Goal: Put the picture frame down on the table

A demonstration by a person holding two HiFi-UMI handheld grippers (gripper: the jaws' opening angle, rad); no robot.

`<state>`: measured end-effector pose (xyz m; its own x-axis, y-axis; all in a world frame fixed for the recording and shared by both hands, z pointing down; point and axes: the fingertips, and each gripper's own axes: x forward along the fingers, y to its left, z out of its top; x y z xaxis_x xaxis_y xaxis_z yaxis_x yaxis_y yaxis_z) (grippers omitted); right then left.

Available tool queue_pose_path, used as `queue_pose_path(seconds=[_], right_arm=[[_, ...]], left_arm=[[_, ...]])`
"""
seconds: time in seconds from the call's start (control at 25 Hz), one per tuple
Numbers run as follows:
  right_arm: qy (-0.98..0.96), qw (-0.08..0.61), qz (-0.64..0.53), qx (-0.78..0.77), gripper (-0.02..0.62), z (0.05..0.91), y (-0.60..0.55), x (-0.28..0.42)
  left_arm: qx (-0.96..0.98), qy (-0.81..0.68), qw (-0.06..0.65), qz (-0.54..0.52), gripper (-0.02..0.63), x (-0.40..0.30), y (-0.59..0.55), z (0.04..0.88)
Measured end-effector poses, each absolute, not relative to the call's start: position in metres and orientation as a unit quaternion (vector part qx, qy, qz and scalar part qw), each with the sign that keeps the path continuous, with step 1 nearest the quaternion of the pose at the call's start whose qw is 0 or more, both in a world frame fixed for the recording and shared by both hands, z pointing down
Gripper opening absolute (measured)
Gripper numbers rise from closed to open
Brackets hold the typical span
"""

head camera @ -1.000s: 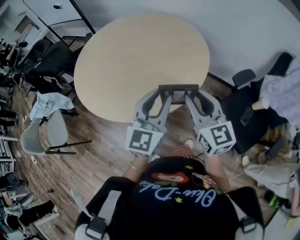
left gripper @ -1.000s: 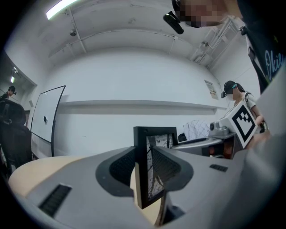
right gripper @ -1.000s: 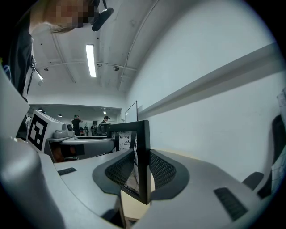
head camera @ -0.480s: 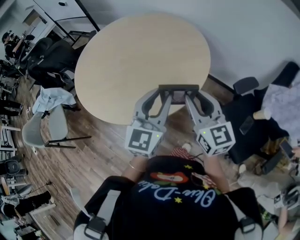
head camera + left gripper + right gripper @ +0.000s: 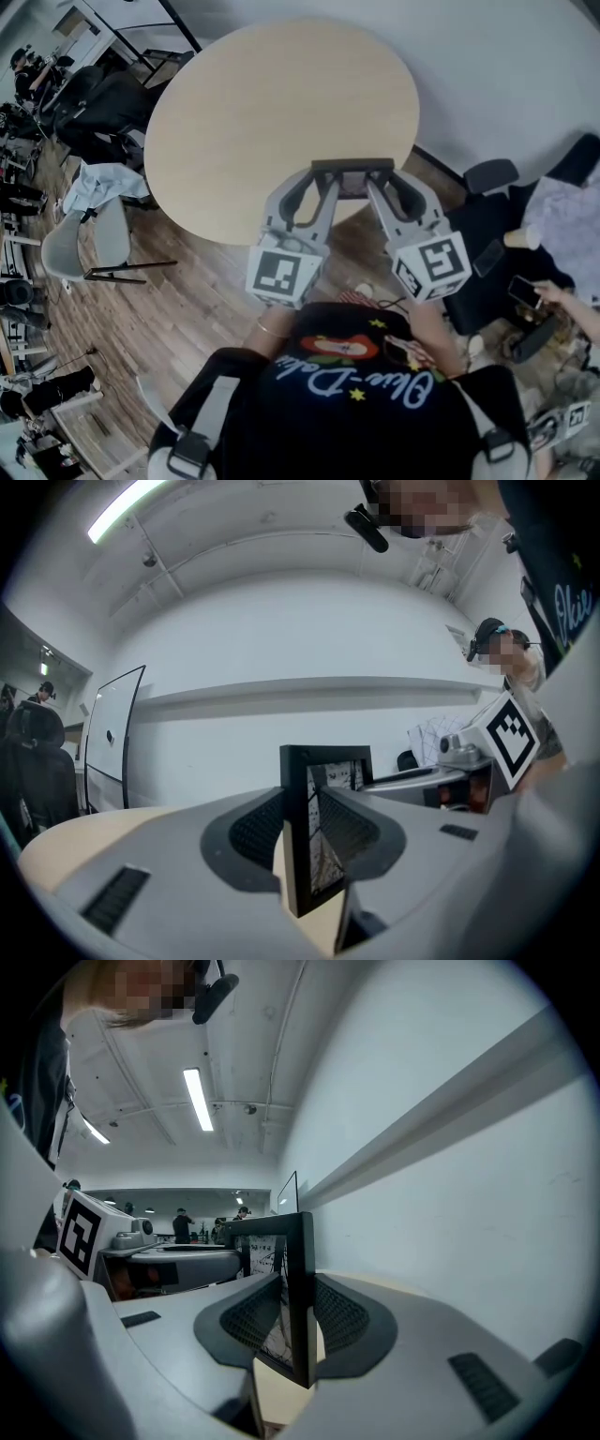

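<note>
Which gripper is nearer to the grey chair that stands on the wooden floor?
Left. The left gripper grips the end of the picture frame on the side of the grey chair; the right gripper grips the opposite end, farther from that chair.

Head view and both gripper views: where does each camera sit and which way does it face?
Head view: on the person's head, looking steeply down at the table; shows torso, left hand-held gripper, right hand-held gripper.
Left gripper view: rides that gripper, looks along its jaws, shut on the picture frame.
Right gripper view: same, from the picture frame's other end.
All three share the picture frame.
</note>
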<state>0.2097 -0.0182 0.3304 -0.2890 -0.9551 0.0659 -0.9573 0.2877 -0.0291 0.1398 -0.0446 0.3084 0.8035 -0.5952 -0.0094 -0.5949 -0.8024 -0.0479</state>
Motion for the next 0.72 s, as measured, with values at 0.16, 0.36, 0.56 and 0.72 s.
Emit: queue_pose_path(seconds=[0.16, 0.36, 0.56, 0.72], right_arm=[[-0.811, 0.023, 0.026, 0.584, 0.091, 0.335, -0.025, 0.224], [-0.824, 0.022, 0.048, 0.564, 0.091, 0.338, -0.033, 0.223], [-0.838, 0.024, 0.055, 0.542, 0.091, 0.346, -0.043, 0.215], [-0.849, 0.025, 0.06, 0.524, 0.091, 0.35, -0.053, 0.203]], left_arm=[[-0.944, 0.329, 0.02, -0.009, 0.107, 0.151, -0.049, 0.313], [-0.937, 0.349, 0.014, -0.017, 0.107, 0.152, -0.054, 0.318], [-0.927, 0.373, 0.009, -0.032, 0.107, 0.142, -0.059, 0.327], [-0.919, 0.392, 0.006, -0.037, 0.107, 0.131, -0.067, 0.332]])
